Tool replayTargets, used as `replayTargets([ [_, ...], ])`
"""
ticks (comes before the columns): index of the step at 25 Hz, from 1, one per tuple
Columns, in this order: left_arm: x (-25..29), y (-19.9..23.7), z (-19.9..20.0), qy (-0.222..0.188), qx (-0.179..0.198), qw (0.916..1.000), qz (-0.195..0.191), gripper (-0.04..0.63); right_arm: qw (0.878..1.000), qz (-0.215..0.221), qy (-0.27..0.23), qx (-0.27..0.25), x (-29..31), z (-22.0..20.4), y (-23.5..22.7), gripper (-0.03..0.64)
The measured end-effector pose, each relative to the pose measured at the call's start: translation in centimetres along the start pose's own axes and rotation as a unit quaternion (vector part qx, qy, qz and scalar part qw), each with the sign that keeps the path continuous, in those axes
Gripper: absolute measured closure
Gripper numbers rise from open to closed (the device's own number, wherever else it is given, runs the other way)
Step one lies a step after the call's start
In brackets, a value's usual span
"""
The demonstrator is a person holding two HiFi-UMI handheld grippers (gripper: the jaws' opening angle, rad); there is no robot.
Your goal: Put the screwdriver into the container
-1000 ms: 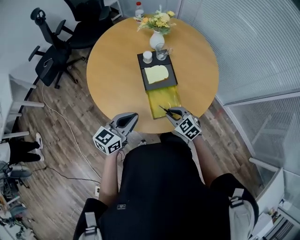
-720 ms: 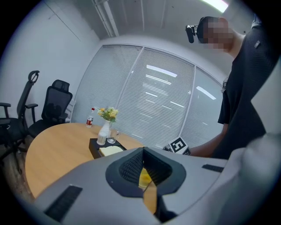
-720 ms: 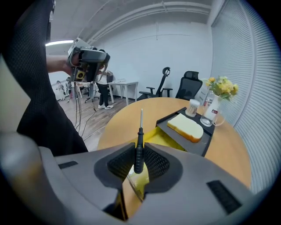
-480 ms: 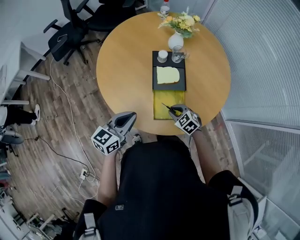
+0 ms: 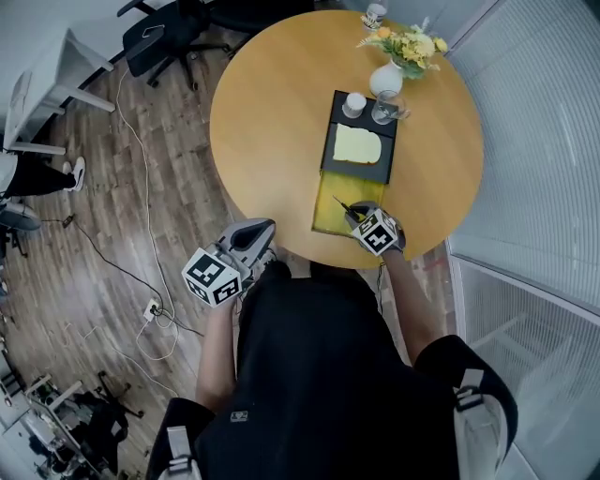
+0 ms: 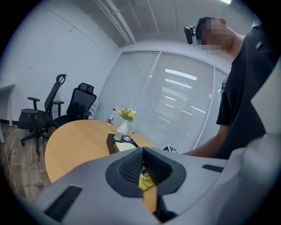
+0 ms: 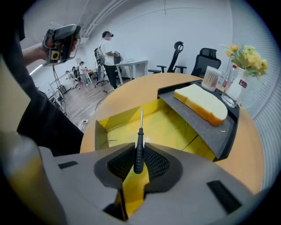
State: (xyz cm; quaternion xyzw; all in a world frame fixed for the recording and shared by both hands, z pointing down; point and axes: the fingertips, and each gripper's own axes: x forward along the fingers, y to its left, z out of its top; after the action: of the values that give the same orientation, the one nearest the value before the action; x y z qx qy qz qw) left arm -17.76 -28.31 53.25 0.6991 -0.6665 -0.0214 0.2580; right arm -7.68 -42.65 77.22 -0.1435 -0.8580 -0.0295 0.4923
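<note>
1. Office chairs [image 5: 167, 39], black, on the wood floor at far left; a loose cable [image 5: 141, 178] runs across the boards near them.
2. Left gripper [image 6: 143, 151], held off the table's near edge over the floor. Its jaws are together at the tips with nothing between them.
3. Round wooden table [image 5: 272, 122], centre.
4. Yellow container [image 7: 127, 121], an open box at the table's near edge, its inside showing in the right gripper view.
5. Screwdriver [image 7: 139, 145], black handle and thin metal shaft. It is clamped by the handle between the pads of the right gripper [image 5: 354, 212], and the shaft points forward over the container's open top. Whether the tip touches the floor of the box cannot be told.
6. Black tray [image 5: 389, 171], butting against the container's far end. It carries a slice of bread [image 5: 357, 145], a white cup [image 5: 354, 103] and a drinking glass [image 5: 386, 111].
7. White vase of yellow flowers [image 5: 392, 73] just beyond the tray, with a bottle [image 5: 375, 13] behind it.
8. Window blinds [image 5: 548, 131], far right.
</note>
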Motion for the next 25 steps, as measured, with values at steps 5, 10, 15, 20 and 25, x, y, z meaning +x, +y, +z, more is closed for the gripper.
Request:
replayTargets([
  [5,-0.3,-0.4,-0.8,0.007,-0.006,0.9999,0.004,0.594,0.999,-0.023,0.029,0.0,1.3,-0.9,-1.0,0.558],
  [10,-0.6,-0.3,-0.9,0.008,-0.009,0.9999,0.008,0.594,0.997,-0.03,0.072,-0.018,2.6,-1.6,-1.4,0.558],
  [15,-0.7,0.3,-0.6,-0.003,-0.013,0.9998,0.013,0.594,0.994,-0.031,0.105,-0.027,3.5,-2.2,-1.5,0.558],
  [20,-1.1,0.7,-0.6,-0.009,-0.014,0.9998,0.012,0.594,0.991,-0.042,0.123,-0.016,3.8,-2.2,-1.8,0.558],
  [25,-1.6,0.7,-0.6,-0.011,-0.014,0.9998,0.011,0.594,0.991,-0.052,0.122,-0.013,3.7,-2.2,-1.8,0.555],
])
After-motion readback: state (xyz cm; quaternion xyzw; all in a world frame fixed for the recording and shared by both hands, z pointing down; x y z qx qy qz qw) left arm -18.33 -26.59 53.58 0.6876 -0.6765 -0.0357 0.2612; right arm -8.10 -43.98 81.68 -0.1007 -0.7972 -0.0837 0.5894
